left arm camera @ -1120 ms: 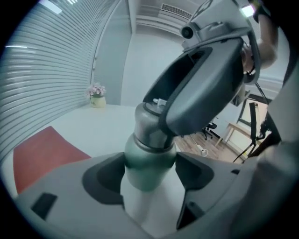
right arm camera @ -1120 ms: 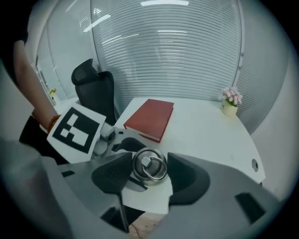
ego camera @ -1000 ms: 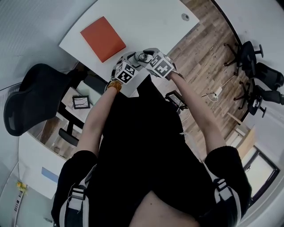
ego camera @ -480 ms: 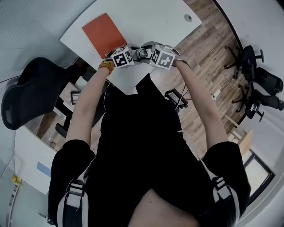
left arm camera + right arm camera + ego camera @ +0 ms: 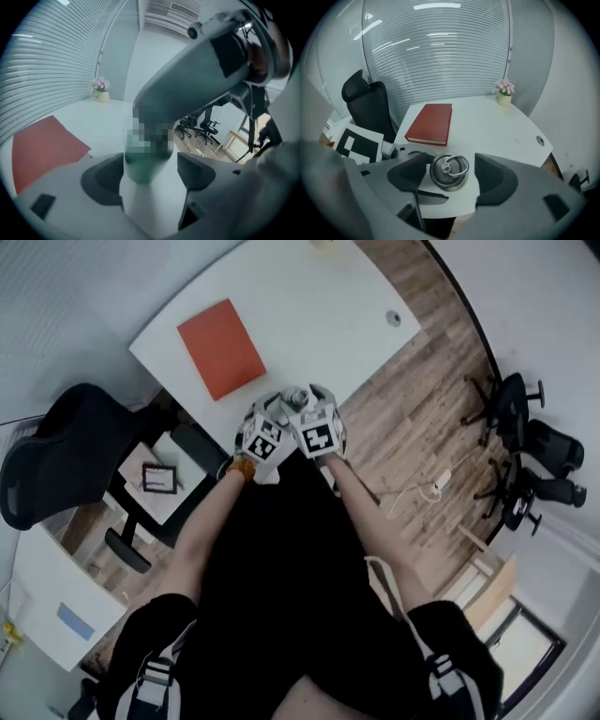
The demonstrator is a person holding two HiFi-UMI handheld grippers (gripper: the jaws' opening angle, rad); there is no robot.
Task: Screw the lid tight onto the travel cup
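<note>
The travel cup (image 5: 187, 89) is dark green and stands at the near edge of the white table (image 5: 309, 306). Its base sits between the pads of my left gripper (image 5: 146, 176), which is shut on it low down. The metal lid (image 5: 449, 171), with a ring handle on top, sits on the cup's mouth. My right gripper (image 5: 450, 174) hangs over the lid with a jaw on either side. Its jaws are opening and a gap shows beside the lid. In the head view both marker cubes crowd around the cup's lid (image 5: 298, 399).
A red book (image 5: 221, 348) lies on the table beyond the cup. A small flower pot (image 5: 504, 93) stands at the far edge, and a cable hole (image 5: 393, 318) is at the right. A black office chair (image 5: 56, 460) stands left of the table. More chairs (image 5: 525, 446) stand on the wooden floor at right.
The right gripper has swung from the cup's right side round to its near side, beside the left gripper. The head view has shifted. The cup stays between the two grippers.
</note>
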